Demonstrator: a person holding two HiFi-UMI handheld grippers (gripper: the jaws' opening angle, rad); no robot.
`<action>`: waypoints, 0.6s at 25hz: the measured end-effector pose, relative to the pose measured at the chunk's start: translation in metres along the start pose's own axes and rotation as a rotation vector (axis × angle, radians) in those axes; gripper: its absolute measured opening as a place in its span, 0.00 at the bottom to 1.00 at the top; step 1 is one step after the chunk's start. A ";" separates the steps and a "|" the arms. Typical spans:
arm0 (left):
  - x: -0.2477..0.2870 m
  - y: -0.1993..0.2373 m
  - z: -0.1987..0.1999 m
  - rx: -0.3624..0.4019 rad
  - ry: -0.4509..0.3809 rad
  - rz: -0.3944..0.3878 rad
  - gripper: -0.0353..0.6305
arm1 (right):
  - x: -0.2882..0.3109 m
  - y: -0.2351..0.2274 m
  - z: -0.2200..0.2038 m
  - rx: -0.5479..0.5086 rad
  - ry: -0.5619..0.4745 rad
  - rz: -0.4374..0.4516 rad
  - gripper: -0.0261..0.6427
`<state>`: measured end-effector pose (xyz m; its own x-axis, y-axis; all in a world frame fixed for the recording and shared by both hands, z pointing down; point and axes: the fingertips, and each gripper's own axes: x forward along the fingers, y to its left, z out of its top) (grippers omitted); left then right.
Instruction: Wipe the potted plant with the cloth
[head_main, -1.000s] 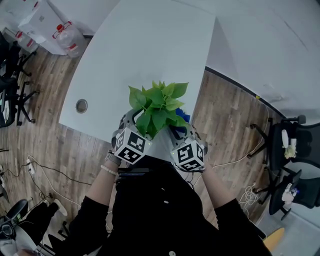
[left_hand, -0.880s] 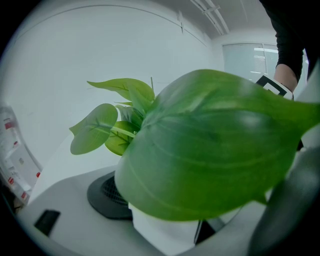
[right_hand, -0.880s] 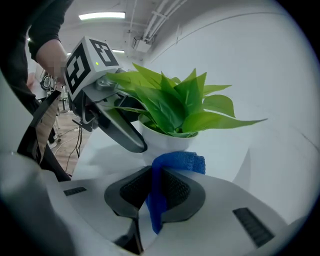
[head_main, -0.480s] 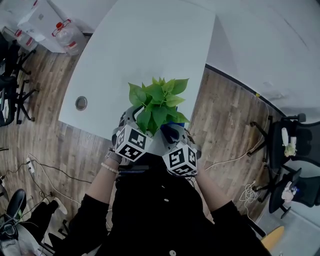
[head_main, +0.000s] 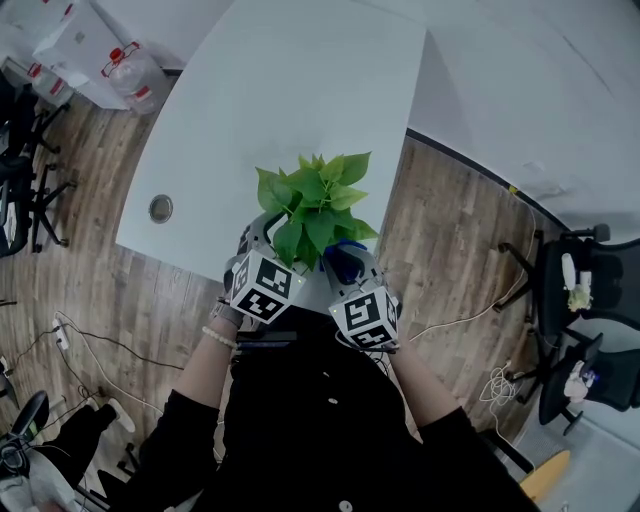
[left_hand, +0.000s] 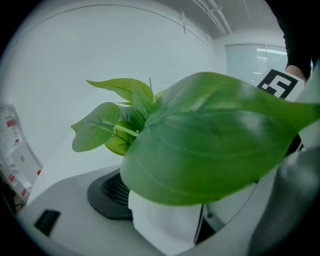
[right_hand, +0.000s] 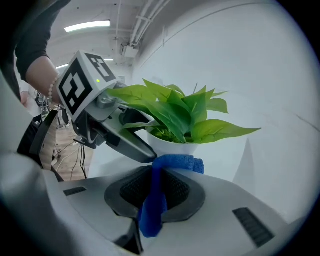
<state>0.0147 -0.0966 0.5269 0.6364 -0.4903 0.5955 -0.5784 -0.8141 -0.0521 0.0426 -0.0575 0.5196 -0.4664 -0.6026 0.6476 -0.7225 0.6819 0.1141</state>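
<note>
A potted plant (head_main: 315, 205) with broad green leaves in a white pot (right_hand: 172, 146) stands near the front edge of the white table (head_main: 300, 90). My left gripper (head_main: 265, 240) reaches in from the left under the leaves. Its jaws are shut on the pot's white wall (left_hand: 162, 225), and one big leaf (left_hand: 210, 150) fills most of the left gripper view. My right gripper (right_hand: 150, 220) is shut on a blue cloth (right_hand: 155, 200). The cloth's free end folds forward toward the pot. The blue cloth (head_main: 345, 262) sits just right of the lowest leaves.
A round cable hole (head_main: 161, 209) is in the table's left part. Wooden floor surrounds the table, with cables (head_main: 90, 335) at the left. Office chairs (head_main: 585, 290) stand at the right and a water bottle (head_main: 132, 72) at the upper left.
My right gripper has moved left and back toward the person, drawing the blue cloth down off the right-hand leaves. The left gripper and the pot have stayed put.
</note>
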 end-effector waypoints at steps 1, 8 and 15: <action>-0.001 -0.002 0.000 0.007 0.001 -0.014 0.63 | -0.001 -0.004 0.000 0.018 -0.002 -0.013 0.16; -0.015 -0.009 -0.016 0.029 0.028 -0.094 0.63 | 0.001 -0.028 -0.001 0.119 -0.007 -0.062 0.16; -0.022 0.024 -0.031 0.086 0.069 -0.084 0.63 | 0.014 -0.054 0.008 0.027 -0.001 -0.078 0.16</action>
<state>-0.0289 -0.0954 0.5374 0.6422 -0.3993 0.6544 -0.4773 -0.8763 -0.0663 0.0709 -0.1062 0.5168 -0.4084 -0.6543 0.6364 -0.7703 0.6212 0.1443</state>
